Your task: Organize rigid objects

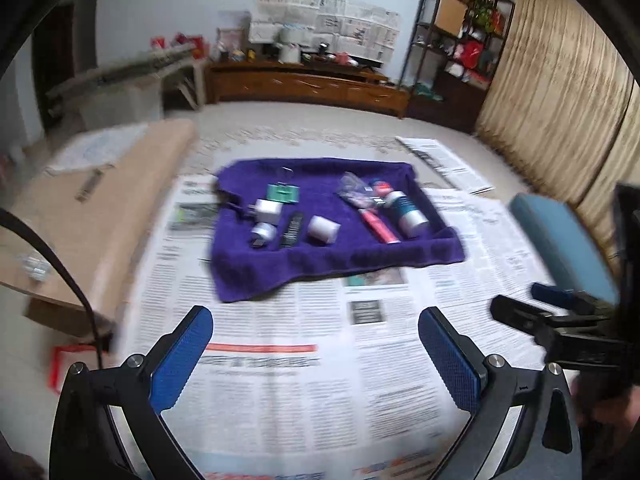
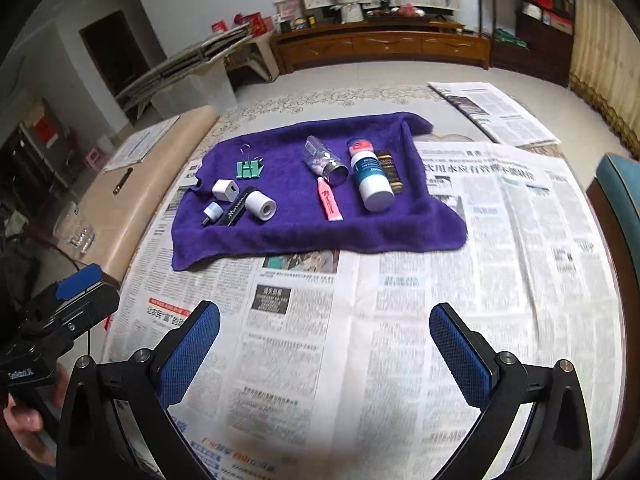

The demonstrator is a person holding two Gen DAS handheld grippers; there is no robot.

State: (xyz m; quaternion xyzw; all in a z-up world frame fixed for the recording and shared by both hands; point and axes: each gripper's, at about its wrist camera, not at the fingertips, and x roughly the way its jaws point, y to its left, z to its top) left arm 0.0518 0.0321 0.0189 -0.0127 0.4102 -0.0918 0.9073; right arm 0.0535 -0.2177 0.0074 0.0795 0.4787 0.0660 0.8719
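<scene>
A purple towel [image 2: 280, 232] [image 1: 320, 264] lies on newspaper and bears small items. On its left are a green binder clip [image 2: 250, 169], a white charger cube [image 2: 225, 191], a small white plug [image 2: 212, 213], a black bar [image 2: 236, 212] and a white tape roll [image 2: 261, 206]. On its right are a clear bottle [image 2: 326, 162], a pink tube [image 2: 330, 200], a white and teal bottle [image 2: 370, 176] and a dark small box [image 2: 390, 170]. My left gripper [image 1: 316, 352] and right gripper [image 2: 324, 348] are open and empty, above the newspaper, short of the towel.
Newspaper [image 2: 360, 340] covers the table. A beige board [image 2: 132, 176] lies at the left with a glass [image 2: 76, 232] on it. A teal chair [image 1: 560, 236] stands at the right. The right gripper shows at the left view's right edge [image 1: 560, 320].
</scene>
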